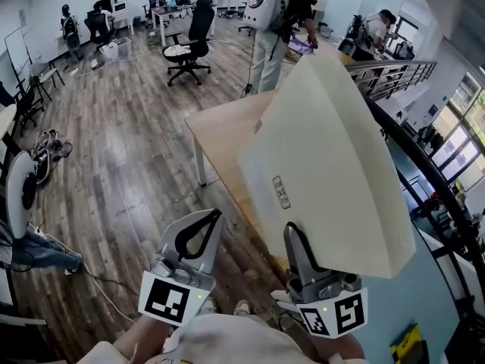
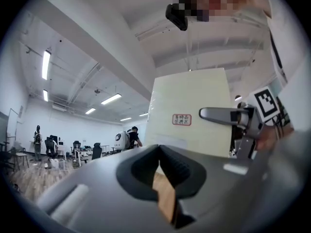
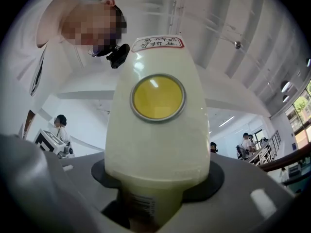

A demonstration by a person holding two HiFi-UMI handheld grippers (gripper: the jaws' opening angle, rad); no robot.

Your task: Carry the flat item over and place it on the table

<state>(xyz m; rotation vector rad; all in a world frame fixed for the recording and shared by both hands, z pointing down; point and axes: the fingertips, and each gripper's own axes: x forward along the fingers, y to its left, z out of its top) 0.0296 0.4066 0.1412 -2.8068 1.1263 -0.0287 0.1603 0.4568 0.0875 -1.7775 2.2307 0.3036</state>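
Fingers, right gripper (image 1: 294,235): clenched on the near short edge of the flat item (image 1: 326,165), a cream mailer with a round yellow sticker facing the right gripper view.

Fingers, left gripper (image 1: 213,218): closed tip to tip, holding nothing, wooden tabletop (image 1: 220,131) visible through their loop.

Orientation of flat item: long axis in line with the right fingers, far end tilted upward and away from the person.

Position: held in the air, overlapping the tabletop's near side in the head view; just right of the left gripper, not touching it.
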